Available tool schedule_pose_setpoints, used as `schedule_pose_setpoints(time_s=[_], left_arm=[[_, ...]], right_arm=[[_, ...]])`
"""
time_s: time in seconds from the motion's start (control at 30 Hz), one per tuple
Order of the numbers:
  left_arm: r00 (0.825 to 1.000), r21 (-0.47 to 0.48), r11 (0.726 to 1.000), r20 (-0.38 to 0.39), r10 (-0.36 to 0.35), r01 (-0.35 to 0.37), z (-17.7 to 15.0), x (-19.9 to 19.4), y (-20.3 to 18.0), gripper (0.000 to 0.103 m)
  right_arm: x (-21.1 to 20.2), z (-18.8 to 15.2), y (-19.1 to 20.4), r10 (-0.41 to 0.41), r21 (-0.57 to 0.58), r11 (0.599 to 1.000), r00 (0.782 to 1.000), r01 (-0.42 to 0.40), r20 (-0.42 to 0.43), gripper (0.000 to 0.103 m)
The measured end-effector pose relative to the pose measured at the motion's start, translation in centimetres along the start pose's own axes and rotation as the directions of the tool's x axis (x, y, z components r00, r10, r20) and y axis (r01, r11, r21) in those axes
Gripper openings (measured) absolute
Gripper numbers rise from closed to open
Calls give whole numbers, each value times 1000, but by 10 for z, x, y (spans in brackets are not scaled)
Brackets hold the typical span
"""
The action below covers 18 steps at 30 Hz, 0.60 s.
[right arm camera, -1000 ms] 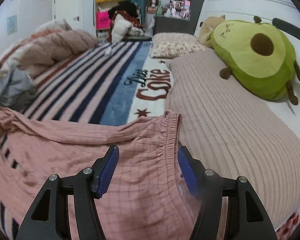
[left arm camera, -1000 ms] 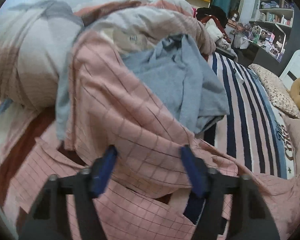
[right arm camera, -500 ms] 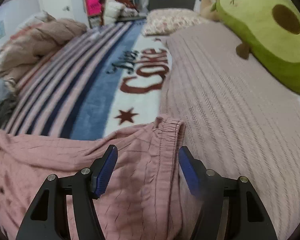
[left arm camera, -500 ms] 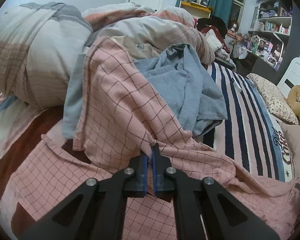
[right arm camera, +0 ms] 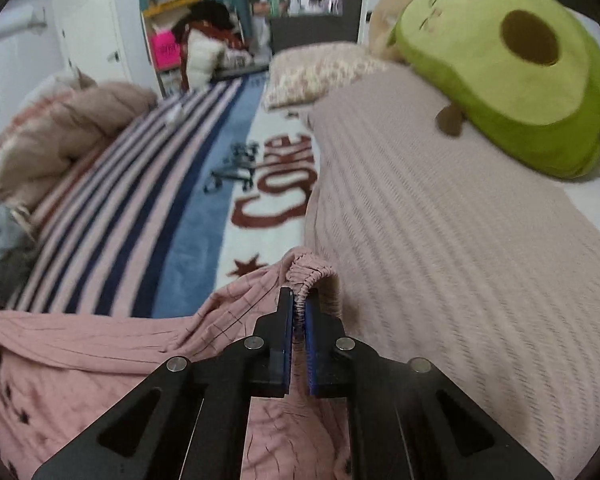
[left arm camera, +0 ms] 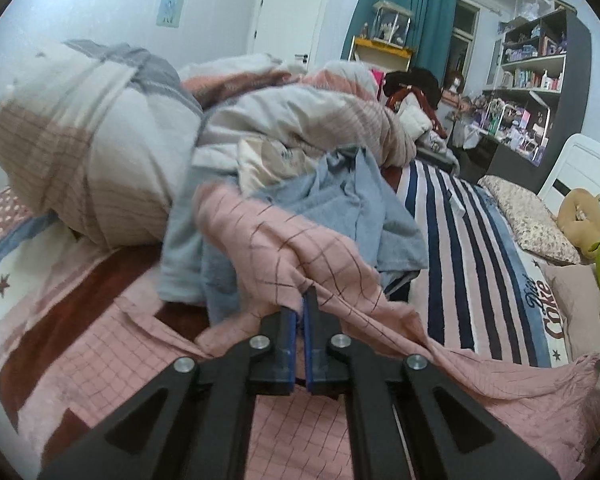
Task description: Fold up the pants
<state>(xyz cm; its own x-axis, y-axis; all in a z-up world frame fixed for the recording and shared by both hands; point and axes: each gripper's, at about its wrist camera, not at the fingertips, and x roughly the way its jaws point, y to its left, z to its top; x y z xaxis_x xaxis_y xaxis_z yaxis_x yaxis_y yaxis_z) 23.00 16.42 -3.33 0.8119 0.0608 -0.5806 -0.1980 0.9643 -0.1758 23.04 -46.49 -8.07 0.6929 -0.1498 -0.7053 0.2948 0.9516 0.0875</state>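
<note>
Far left in the left wrist view: rolled plaid duvet (left arm camera: 88, 140) heaped at the bed's edge, clear of the working area. Next to it, crumpled grey-blue garment (left arm camera: 340, 208) lying under and behind the raised fold of the pink checked pants (left arm camera: 268, 236), so lifting probably serves to peel the leg free of that pile. Centre: left gripper (left arm camera: 300, 300) clamped tight on a pinch of the pant leg, blue pads (left arm camera: 288, 332) pressed together with cloth between, fabric tented upward from the nip. Rest of the pants spread across the striped blanket (left arm camera: 460, 248) toward the right, a sensible flat surface for folding. In the right wrist view, left to right: pant cloth (right arm camera: 100, 340) trailing off left, then right gripper (right arm camera: 299, 304) squeezed closed on the gathered elastic waistband (right arm camera: 306, 272), bunched loop poking up past the tips; beyond, ribbed mauve cover (right arm camera: 440, 240) and avocado plush (right arm camera: 512, 64), both untouched. Leg end and waist end gripped at once, likely to stretch the garment straight before laying one half over the other. Compared with a second ago: both pairs of jaws then stood wide apart over the cloth; left closed first and since raised its fold higher off the bed, right jaws just closed on the waistband, which then lay flat between open pads.
</note>
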Motion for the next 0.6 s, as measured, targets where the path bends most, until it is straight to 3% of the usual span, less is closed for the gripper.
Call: schedule_pose_setpoints(time_s=[0.17, 0.37, 0.6], left_arm=[[998, -2, 999, 45, 42, -42, -4, -34, 19, 1], [997, -31, 997, 29, 73, -72, -19, -56, 55, 1], [991, -14, 993, -71, 116, -117, -52, -44, 85, 3]], right_arm=[[-45, -11, -6, 43, 13, 999, 996, -45, 74, 0], [-106, -42, -22, 113, 61, 990, 982, -124, 149, 0], [-134, -99, -42, 134, 76, 987, 986, -142, 100, 0]])
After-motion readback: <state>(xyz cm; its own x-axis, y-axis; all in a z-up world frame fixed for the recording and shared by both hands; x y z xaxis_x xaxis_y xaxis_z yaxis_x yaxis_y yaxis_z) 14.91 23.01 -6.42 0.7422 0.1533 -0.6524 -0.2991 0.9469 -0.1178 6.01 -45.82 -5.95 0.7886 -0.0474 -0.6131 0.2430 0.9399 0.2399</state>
